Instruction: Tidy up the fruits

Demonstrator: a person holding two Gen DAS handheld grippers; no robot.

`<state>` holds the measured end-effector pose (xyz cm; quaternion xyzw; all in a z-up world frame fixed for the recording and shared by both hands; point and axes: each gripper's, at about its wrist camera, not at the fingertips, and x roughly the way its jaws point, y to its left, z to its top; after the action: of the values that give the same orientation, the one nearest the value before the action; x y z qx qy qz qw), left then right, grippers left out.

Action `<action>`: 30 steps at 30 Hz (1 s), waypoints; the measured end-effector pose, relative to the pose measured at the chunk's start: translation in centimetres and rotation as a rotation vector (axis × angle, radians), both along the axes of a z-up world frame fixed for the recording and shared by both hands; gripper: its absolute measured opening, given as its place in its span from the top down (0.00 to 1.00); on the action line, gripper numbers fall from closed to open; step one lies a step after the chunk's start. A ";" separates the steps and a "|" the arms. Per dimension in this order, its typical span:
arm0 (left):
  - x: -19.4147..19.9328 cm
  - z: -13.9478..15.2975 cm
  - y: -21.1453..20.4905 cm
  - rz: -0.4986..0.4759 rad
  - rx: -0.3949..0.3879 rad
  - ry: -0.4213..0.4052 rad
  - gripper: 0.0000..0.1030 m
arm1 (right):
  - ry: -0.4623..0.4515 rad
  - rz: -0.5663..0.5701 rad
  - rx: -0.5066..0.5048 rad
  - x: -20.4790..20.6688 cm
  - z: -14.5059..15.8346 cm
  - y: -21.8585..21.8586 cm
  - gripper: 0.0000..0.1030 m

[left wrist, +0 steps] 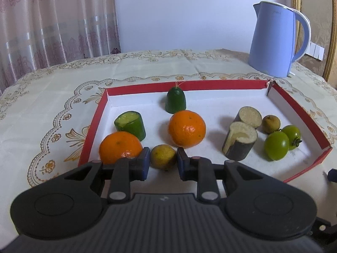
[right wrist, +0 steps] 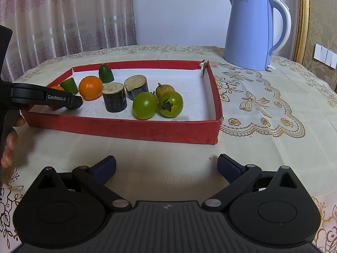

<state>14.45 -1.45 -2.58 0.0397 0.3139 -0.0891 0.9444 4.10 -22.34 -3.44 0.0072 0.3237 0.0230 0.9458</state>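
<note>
Right gripper (right wrist: 166, 168) spread wide over the tablecloth before the shallow red cardboard tray (right wrist: 126, 127), left gripper (left wrist: 163, 161) inside the tray, jaws apart around a small yellow-brown round fruit (left wrist: 163, 156), not clearly touching, two oranges (left wrist: 186, 128) beyond, blue kettle (left wrist: 273, 40) behind the tray.

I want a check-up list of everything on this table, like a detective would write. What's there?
Surface: round table under a cream tablecloth with gold embroidery.
Job's things: red tray holding two oranges, two green cucumber pieces, two dark cane stubs, two green tomatoes, and two small brownish round fruits.
Clutter: blue kettle behind the tray.
Grippers: left gripper straddles one small brownish fruit, contact unclear; right gripper open over bare cloth.
Cables: nothing seen.
Surroundings: pink curtain, pale wall, gold frame, wall switches.
</note>
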 end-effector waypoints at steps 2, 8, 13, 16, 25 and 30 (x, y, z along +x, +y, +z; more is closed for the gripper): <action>0.0 -0.1 0.0 0.001 0.000 -0.005 0.74 | 0.000 0.000 0.000 0.0 0.0 0.0 0.00; -0.2 -0.1 0.3 0.012 0.008 0.002 0.63 | 0.000 0.000 0.000 0.0 0.0 0.0 0.00; -0.5 -0.1 0.1 0.011 0.014 -0.003 0.61 | 0.000 0.000 0.000 0.0 0.0 0.0 0.00; -0.9 0.0 0.2 0.019 0.004 0.007 0.59 | 0.000 0.000 0.000 0.0 0.0 0.0 0.00; -3.8 0.9 0.9 0.022 -0.040 -0.009 0.49 | 0.000 0.000 -0.002 0.0 0.0 0.1 0.00; -5.9 2.0 1.5 0.065 -0.013 -0.087 0.31 | 0.000 0.000 -0.002 0.0 0.0 0.0 0.00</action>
<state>8.54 0.02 -0.59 0.0272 0.2730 -0.0584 0.9598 4.14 -22.32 -3.46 0.0061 0.3239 0.0227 0.9458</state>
